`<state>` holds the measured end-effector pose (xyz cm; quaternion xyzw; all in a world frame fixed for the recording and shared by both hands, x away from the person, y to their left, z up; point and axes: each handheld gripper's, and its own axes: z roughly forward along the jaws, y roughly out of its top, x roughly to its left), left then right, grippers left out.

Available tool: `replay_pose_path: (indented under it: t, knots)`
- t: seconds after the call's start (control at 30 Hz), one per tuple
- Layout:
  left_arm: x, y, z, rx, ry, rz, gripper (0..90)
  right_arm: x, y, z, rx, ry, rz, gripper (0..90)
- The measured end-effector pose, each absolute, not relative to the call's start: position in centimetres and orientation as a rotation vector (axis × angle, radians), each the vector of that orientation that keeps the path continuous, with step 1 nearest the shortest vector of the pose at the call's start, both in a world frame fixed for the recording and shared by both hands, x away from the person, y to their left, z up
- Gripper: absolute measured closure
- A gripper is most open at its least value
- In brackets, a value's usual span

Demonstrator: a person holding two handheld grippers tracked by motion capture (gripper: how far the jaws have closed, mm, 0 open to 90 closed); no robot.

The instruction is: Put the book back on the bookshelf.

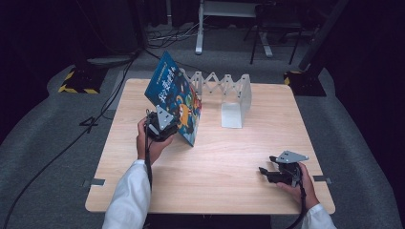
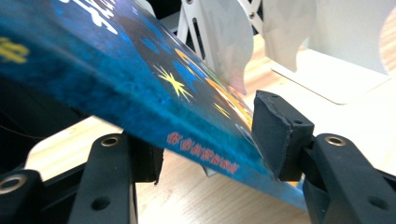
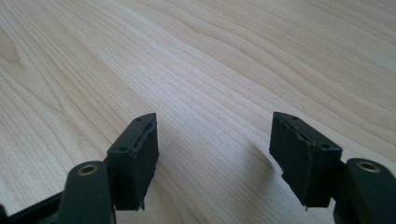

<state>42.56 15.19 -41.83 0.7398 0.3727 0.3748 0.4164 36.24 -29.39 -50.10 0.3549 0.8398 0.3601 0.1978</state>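
Note:
A blue picture book (image 1: 174, 95) stands tilted on the wooden table (image 1: 215, 167), its low corner on the wood and its top edge by the left end of a white folding book rack (image 1: 229, 95). My left gripper (image 1: 173, 123) sits at the book's lower left edge. In the left gripper view the book (image 2: 140, 84) runs slantwise between the jaws of the left gripper (image 2: 210, 149), which stand wide around the thin cover without clamping it. My right gripper (image 1: 266, 164) rests low at the table's front right, open and empty; in its own view the right gripper (image 3: 212, 149) has bare wood between its pads.
The rack (image 2: 327, 46) stretches along the table's far edge with a flat foot toward me. Cables, a stand base with yellow-black tape (image 1: 76, 81) and metal frames sit on the grey floor beyond the table.

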Motion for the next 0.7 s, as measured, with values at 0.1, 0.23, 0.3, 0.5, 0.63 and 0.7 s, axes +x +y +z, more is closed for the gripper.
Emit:
replay_pose_path:
  t: [0.1, 0.23, 0.3, 0.5, 0.63, 0.7]
  knots:
    - [42.1, 15.4, -41.7, 1.867, 0.922, 0.94, 46.0, 36.2, -29.4, -50.1, 0.992, 2.35, 1.003, 33.4]
    - [41.4, 15.5, -41.4, 1.889, 0.895, 0.925, 43.7, 36.1, -29.4, -49.9, 0.981, 2.355, 1.014, 33.3]
    - [41.0, 15.7, -41.2, 1.893, 0.89, 0.916, 42.1, 36.1, -29.4, -49.9, 0.981, 2.352, 1.017, 33.4]
    - [40.2, 16.2, -41.0, 1.901, 0.894, 0.862, 36.3, 35.9, -29.5, -49.5, 0.981, 2.348, 1.021, 33.3]
    - [39.7, 16.4, -40.9, 1.904, 0.904, 0.826, 33.9, 35.8, -29.4, -49.2, 0.972, 2.35, 1.032, 33.3]
    - [39.2, 16.6, -40.8, 1.904, 0.902, 0.808, 31.8, 35.6, -29.3, -48.8, 0.965, 2.36, 1.051, 33.3]
